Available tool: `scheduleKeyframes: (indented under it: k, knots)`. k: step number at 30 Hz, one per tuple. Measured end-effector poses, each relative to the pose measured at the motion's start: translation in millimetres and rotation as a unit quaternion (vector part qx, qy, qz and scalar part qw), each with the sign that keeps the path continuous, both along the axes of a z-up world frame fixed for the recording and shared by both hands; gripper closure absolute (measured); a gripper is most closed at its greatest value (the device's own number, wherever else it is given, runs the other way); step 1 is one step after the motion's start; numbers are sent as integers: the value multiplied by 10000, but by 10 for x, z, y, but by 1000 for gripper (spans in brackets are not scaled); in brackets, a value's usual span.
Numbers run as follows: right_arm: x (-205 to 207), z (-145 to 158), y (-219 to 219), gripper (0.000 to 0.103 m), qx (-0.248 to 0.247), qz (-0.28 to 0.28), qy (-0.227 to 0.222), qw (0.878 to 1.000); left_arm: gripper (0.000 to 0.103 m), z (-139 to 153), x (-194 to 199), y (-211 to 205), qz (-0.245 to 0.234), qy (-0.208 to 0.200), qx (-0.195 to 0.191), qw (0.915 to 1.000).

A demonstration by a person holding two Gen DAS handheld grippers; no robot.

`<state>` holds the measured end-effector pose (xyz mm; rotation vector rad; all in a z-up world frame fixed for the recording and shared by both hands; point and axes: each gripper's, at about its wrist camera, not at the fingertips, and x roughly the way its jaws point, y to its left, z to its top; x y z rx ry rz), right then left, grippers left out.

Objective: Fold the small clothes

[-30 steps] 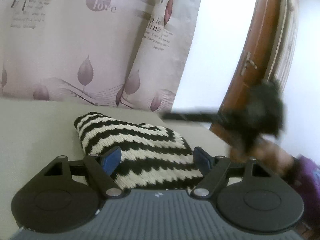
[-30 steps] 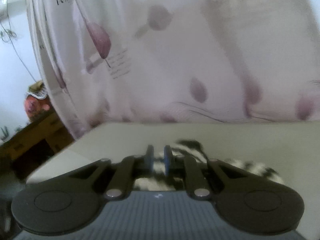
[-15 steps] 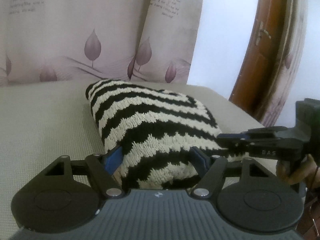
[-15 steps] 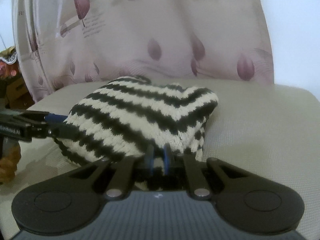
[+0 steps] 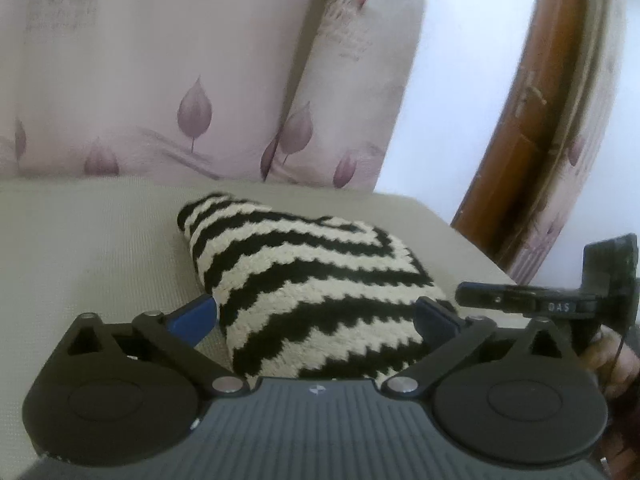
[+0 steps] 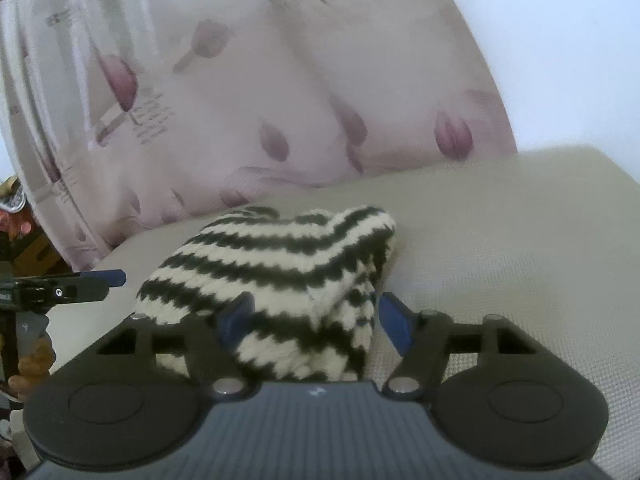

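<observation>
Both your claws have just been opening — left gripper (image 5: 316,316) wide, right gripper (image 6: 314,316) parted round the black-and-cream striped knitted garment (image 5: 304,280); withdraw carelessly and a fingertip (image 6: 236,316) snags the knit, undoing the fold near the beige padded surface's (image 5: 88,240) front edge.

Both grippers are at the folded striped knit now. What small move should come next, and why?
Probably draw both back. The knit lies folded on the table. The left gripper and right gripper have just been opening; the knit sits between their jaws, apparently unpinched, so the fold looks released.
</observation>
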<state>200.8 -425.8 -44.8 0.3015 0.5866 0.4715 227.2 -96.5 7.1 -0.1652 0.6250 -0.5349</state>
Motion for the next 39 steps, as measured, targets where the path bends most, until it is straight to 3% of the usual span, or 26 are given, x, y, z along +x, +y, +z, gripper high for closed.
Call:
scheduleKeyframes:
  k: [6,10,16,39]
  knots:
    - [297,-190,-12,31,361,43,512,9980,0,-158,367,46,149,455,-70,9988]
    - [464,-329,-25,31,981,188,884,9911,0,-230,527,-14,110,509,77,9986]
    - [581,-451,18,23,1318,233,1026,9857,0,-286,632,-133,31,461,234,9987]
    - [679,-484,65,21,1420,367,1042,9837,0,-393,729,-310,-31,381,636,9972]
